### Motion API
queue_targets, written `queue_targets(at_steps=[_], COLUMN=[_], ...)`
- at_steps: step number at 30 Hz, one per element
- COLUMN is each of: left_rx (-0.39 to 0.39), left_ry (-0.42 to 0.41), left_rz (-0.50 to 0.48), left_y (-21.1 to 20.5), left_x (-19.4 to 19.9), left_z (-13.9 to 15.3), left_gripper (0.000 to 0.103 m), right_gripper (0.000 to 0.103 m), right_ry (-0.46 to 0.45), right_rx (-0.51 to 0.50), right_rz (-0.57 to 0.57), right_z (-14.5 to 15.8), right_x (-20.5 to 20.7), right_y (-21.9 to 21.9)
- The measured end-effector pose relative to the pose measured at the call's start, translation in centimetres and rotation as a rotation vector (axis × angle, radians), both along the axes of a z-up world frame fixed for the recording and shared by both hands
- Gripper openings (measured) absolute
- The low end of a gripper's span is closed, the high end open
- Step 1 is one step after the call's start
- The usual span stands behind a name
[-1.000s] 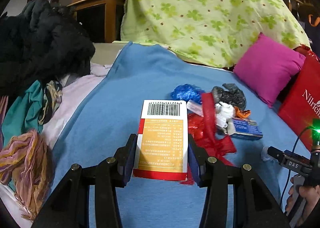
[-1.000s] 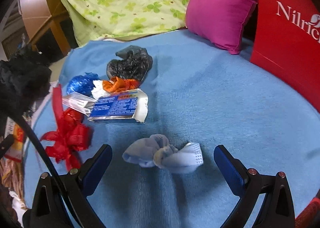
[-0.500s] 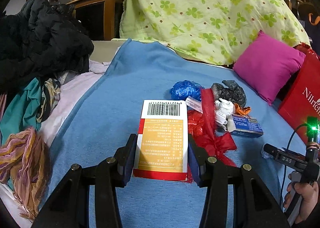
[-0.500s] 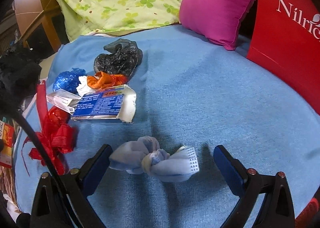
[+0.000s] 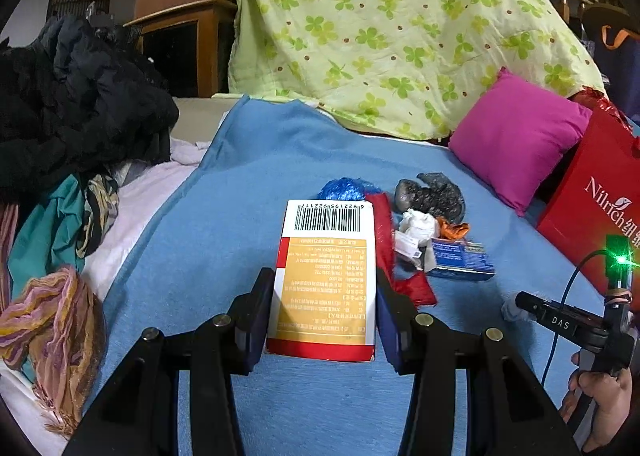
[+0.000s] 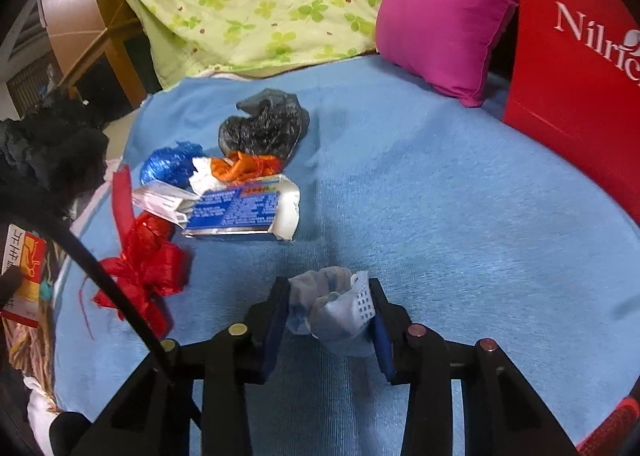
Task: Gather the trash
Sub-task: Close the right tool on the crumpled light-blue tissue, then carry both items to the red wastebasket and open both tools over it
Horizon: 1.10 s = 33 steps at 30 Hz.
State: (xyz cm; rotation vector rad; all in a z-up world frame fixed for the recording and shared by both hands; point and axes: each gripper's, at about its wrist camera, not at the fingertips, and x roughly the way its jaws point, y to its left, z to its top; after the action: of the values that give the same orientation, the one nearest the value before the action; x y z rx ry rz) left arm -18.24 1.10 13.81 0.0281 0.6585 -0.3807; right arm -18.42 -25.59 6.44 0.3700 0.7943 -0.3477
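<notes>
My left gripper (image 5: 324,308) is shut on an orange and white carton (image 5: 326,276) with a barcode, held above the blue blanket. My right gripper (image 6: 330,312) is shut on a crumpled light blue face mask (image 6: 334,308) just above the blanket. A heap of trash lies further on: a red ribbon bow (image 6: 138,268), a blue and white box (image 6: 240,212), a blue wrapper (image 6: 170,166), an orange scrap (image 6: 244,166) and a black plastic bag (image 6: 264,128). The heap also shows in the left wrist view (image 5: 424,224).
A red paper bag (image 6: 580,68) stands at the right, next to a pink cushion (image 6: 444,16). A green clover quilt (image 5: 400,24) is piled at the back. Dark clothes (image 5: 64,104) and scarves (image 5: 52,320) lie at the left edge of the bed.
My right gripper has closed on the face mask, which lay between its open fingers before. My left gripper still holds the carton and has shifted slightly.
</notes>
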Motion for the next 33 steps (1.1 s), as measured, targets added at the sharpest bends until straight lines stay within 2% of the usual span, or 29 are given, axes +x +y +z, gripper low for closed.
queue_targets(at_steps=[17, 28, 33], left_rx=[0.007, 0.003, 0.013], left_ry=[-0.034, -0.037, -0.038], left_rz=[-0.034, -0.116, -0.180], left_y=[-1.2, -4.2, -6.7], left_x=[-2.6, -4.2, -5.5], left_z=[1.9, 2.1, 2.0], left_gripper=[0.049, 0.049, 0.049], right_gripper=[0.040, 0.040, 0.040], right_ry=[-0.138, -0.207, -0.253], right_rx=[0.051, 0.113, 0.150], right_rz=[-0.011, -0.052, -0.097], right_z=[3.4, 4.7, 5.4], right_x=[-4.5, -8.9, -12.1], right_y=[-0.9, -2.7, -4.2])
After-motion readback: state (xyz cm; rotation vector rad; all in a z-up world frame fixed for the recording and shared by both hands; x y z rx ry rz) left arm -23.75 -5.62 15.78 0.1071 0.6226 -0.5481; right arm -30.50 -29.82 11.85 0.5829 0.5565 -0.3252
